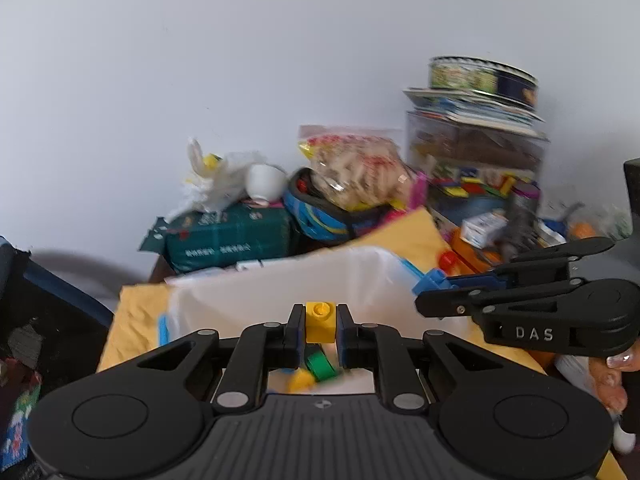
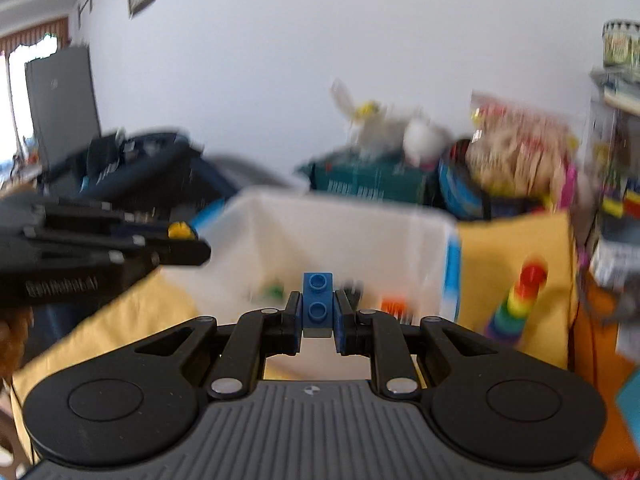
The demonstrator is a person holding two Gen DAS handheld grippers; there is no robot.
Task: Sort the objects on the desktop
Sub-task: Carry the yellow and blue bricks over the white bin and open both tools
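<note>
Now left tool clenched on yellow brick, right tool on blue brick, upright, studs facing camera

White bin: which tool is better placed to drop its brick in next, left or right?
Probably left. The left tool holds its yellow brick directly above the white bin, over loose pieces inside. The right tool grips a blue brick and faces the bin too, but seems nearer its front edge.

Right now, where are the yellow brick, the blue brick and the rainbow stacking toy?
yellow brick [image 1: 319, 322], left wrist view, front face.
blue brick [image 2: 318, 300], right wrist view, studded face.
rainbow stacking toy [image 2: 518, 302], right wrist view, middle rings.
</note>
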